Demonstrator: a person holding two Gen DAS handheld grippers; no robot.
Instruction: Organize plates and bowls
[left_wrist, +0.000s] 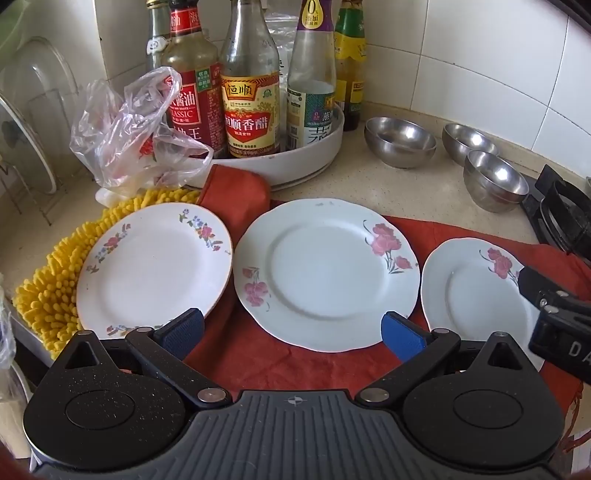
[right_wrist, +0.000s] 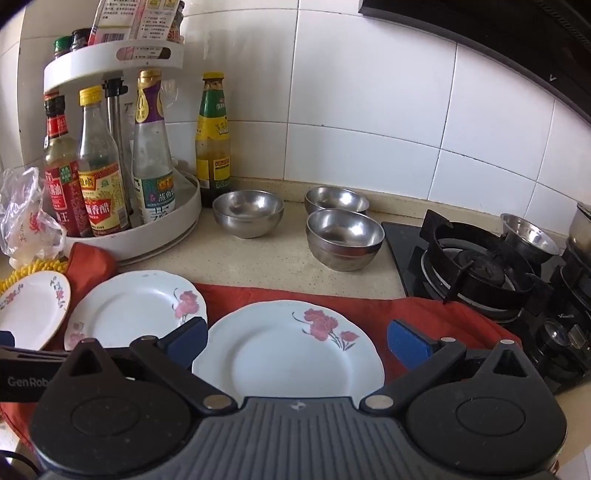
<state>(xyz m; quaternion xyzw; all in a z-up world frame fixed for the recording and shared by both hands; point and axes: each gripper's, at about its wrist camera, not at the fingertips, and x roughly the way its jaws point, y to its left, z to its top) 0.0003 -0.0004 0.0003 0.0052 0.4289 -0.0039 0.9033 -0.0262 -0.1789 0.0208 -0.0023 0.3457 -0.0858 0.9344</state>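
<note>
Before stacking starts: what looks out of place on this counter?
One steel bowl sits on the gas stove, apart from the three on the counter. A crumpled plastic bag lies beside the bottle rack. Nothing looks spilled or broken.

Pot (right_wrist: 581, 229) cut off, rt edge.

- Sauce bottles (left_wrist: 251, 107) crowd a white turntable rack (right_wrist: 147, 236).
- A crumpled plastic bag (left_wrist: 129, 133) beside it.
- Yellow chenille mat (left_wrist: 48, 291), red cloth (left_wrist: 266, 354).
- Black gas stove (right_wrist: 484, 273) at the right.
</note>
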